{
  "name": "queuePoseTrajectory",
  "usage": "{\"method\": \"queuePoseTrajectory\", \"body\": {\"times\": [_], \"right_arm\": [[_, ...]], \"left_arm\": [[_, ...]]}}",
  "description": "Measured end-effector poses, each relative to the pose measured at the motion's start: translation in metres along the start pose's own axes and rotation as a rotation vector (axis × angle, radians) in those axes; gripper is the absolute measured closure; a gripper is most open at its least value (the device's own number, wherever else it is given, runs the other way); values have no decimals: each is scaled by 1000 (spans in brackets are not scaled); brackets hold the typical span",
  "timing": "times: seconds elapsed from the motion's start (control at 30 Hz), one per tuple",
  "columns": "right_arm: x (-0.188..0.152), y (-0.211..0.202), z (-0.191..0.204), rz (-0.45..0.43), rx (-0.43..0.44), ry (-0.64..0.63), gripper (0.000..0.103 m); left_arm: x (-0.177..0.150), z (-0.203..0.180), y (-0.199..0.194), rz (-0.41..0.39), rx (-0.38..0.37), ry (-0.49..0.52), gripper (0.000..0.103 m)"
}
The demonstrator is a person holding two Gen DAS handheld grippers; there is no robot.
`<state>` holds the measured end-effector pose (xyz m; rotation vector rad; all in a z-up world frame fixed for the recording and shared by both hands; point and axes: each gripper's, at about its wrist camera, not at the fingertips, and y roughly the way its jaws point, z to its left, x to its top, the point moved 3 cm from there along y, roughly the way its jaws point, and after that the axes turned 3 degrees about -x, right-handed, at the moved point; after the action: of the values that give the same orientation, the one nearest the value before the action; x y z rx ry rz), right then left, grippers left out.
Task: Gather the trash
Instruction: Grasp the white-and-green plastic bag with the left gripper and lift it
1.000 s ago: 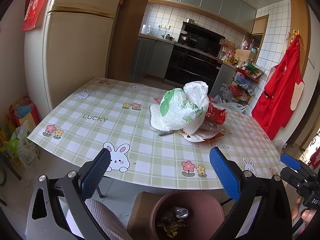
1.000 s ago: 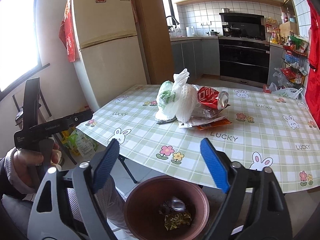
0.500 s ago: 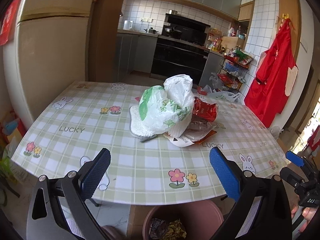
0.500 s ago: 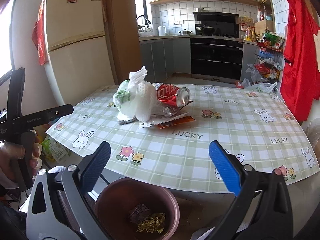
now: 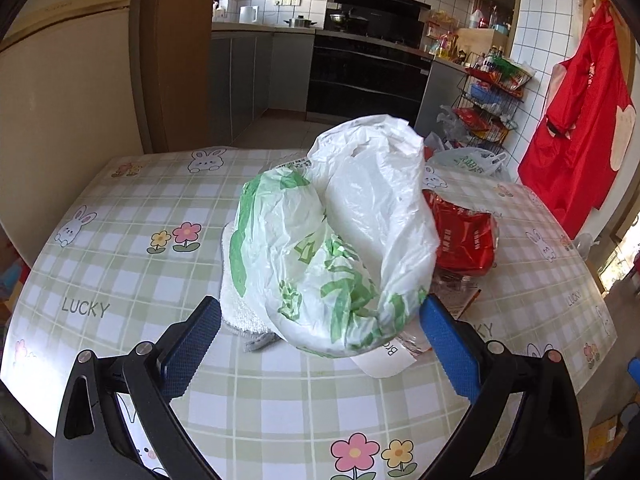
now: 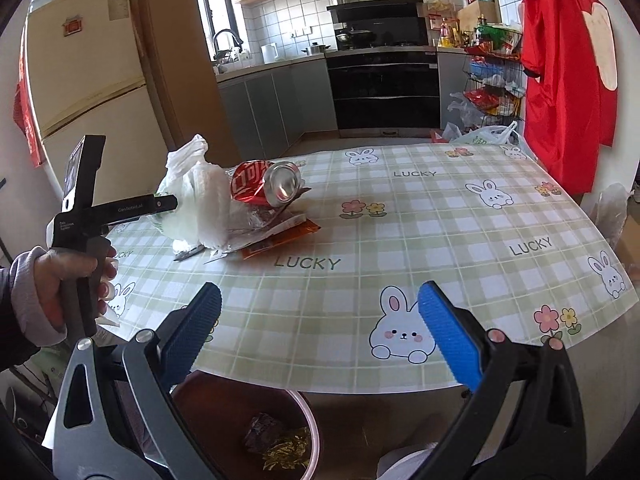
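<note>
Kitchen cabinets and a black oven stand behind a table [image 6: 460,216] covered in a green checked cloth printed with rabbits, flowers and the word "LUCKY". Toward its far left corner lies the trash: a white and green plastic bag [image 5: 336,236] over a white cloth [image 5: 240,312], beside a crushed red can [image 6: 266,182] on an orange wrapper [image 6: 280,236]. The left gripper [image 5: 320,332], fingers wide apart, frames the bag without touching; the right gripper [image 6: 320,320], also spread and empty, hangs at the near edge above a brown bin [image 6: 248,432] holding wrappers.

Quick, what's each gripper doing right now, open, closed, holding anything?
Left gripper: open, empty, jaws either side of the plastic bag.
Right gripper: open, empty, above the table edge.
</note>
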<state>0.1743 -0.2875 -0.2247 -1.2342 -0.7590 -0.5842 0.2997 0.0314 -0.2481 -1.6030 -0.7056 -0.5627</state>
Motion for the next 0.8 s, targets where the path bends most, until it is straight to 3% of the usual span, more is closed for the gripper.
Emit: {"method": "queuePoseTrajectory", "body": {"times": [0.07,0.13,0.2,0.27,0.3,0.43,0.8], "right_arm": [[1,6,-5,8,-2,11,6],[4,14,-8,18,5,16,6],[7,22,-9,27,15,19,6],[14,32,-9,31,37,27,6],[17,37,-8,30,50,32,6],[37,59,0,-9,116,43,6],[93,142,35,35,202,62,9]], "left_arm": [[-2,5,5,7,-9,-12,6],[-5,10,4,5,-21,-17,16],[-9,15,4,20,-41,-14,44],[-13,22,3,33,-48,-17,63],[-15,26,2,38,-57,-22,68],[-18,36,-10,42,-97,5,77],[-8,74,-101,-129,-117,-6,80]]}}
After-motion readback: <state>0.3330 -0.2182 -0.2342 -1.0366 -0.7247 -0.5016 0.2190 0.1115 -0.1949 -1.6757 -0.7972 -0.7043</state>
